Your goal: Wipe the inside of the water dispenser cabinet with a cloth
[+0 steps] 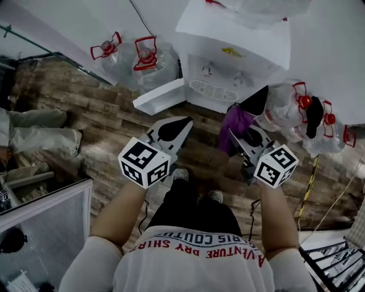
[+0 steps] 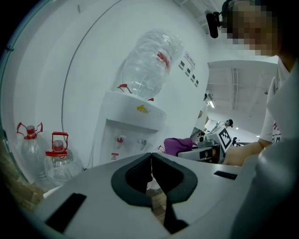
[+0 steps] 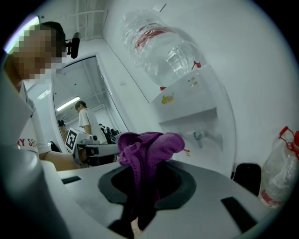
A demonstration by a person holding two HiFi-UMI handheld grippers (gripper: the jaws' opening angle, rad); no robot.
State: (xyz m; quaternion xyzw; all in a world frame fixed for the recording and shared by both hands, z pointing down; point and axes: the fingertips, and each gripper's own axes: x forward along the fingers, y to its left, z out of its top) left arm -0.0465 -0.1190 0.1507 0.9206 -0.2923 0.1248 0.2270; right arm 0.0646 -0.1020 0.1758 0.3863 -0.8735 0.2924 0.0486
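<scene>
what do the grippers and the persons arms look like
Both the left gripper and right gripper have pale grey bodies, black-lined jaws and a white cube with black square markers. A thin black cable trails below each arm. The person wears a white short-sleeved T-shirt with red lettering.

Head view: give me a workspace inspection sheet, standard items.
Surface: wood-plank floor; no table seen.
Job's things: white water dispenser with a bottle on top; its lower door looks swung open; purple cloth, bunched.
Clutter: water jugs left and water jugs right of the dispenser.
Grippers: left gripper shut, empty; right gripper shut on the cloth.
Cables: black cable up the wall; yellow-and-black cord on the floor, right.
Surroundings: another person's legs at left.
</scene>
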